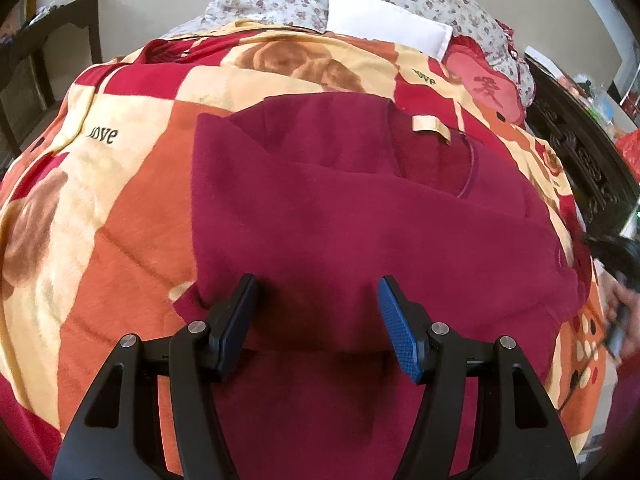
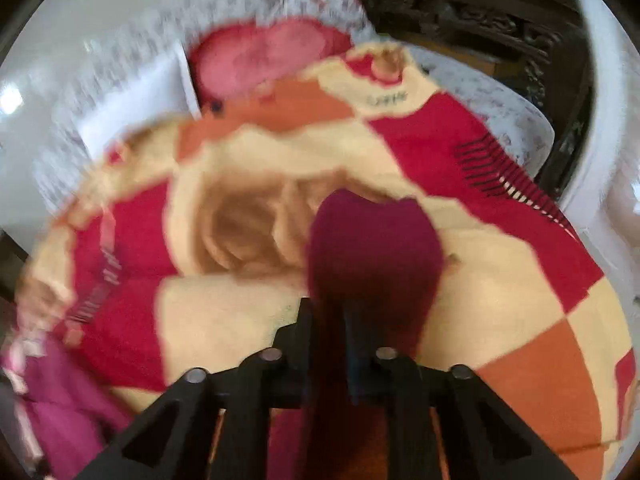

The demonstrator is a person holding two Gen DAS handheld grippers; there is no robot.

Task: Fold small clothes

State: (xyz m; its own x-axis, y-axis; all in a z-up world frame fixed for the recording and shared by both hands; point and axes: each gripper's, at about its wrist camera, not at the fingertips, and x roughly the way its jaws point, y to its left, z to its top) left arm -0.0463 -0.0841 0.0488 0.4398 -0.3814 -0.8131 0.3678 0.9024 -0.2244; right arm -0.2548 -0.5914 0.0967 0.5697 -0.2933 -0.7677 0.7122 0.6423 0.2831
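Left claw (image 1: 316, 312) open over maroon garment (image 1: 360, 208); right claw (image 2: 326, 316) pinching it.

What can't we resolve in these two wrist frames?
- Right wrist view: motion blur; where the right gripper pinches the maroon garment is unclear.
- Left wrist view: the garment's near hem is hidden behind the open left gripper.
- Left wrist view: dark object at the right edge is cut off and blurred.
- Blanket lettering in the right view is unreadable.

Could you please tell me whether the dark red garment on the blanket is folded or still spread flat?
Partly folded: the dark red garment shows overlapping layers near its collar label on the blanket.
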